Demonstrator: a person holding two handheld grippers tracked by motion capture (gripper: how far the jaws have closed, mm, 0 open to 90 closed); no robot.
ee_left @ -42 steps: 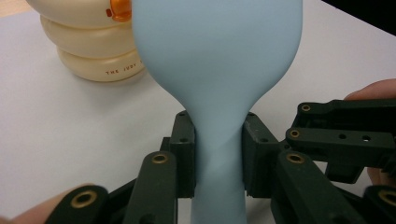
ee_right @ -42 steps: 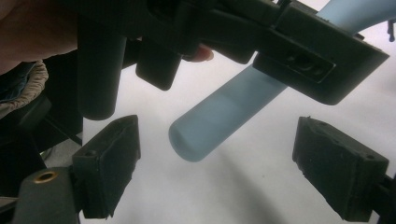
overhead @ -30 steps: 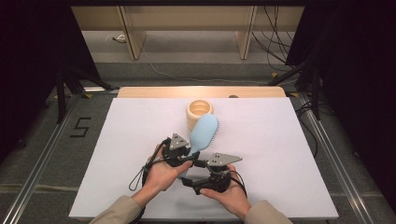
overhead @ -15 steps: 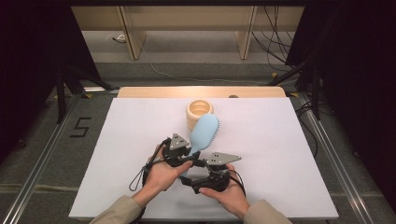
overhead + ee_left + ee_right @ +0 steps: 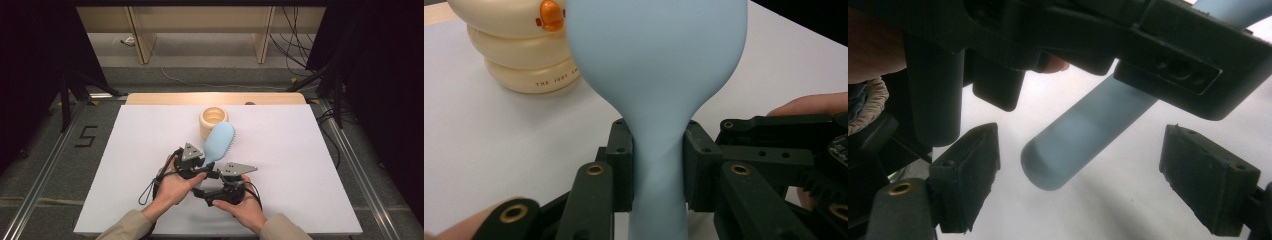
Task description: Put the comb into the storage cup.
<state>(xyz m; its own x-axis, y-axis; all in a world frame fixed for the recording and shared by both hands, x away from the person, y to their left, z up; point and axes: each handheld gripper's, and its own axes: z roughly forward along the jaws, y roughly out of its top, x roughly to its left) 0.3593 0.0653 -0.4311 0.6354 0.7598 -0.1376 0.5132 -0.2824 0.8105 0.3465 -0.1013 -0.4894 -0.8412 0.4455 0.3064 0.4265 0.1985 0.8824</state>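
A light blue brush [image 5: 220, 139] is held above the white table, its bristled head pointing toward the far side. My left gripper [image 5: 202, 164] is shut on the brush's narrow handle; in the left gripper view the pads [image 5: 621, 170] press both sides of the brush [image 5: 659, 65]. My right gripper [image 5: 204, 186] sits just behind and to the right, open. In the right gripper view its gripper [image 5: 1088, 175] has the rounded end of the handle [image 5: 1073, 145] between its spread jaws without touching it. The left gripper's body [image 5: 1098, 35] crosses the top of that view.
A cream ringed cup [image 5: 212, 120] with an orange duck mark [image 5: 550, 12] stands just beyond the brush head. The white table sheet [image 5: 310, 165] spreads to both sides, with a wooden strip [image 5: 165, 98] at its far edge.
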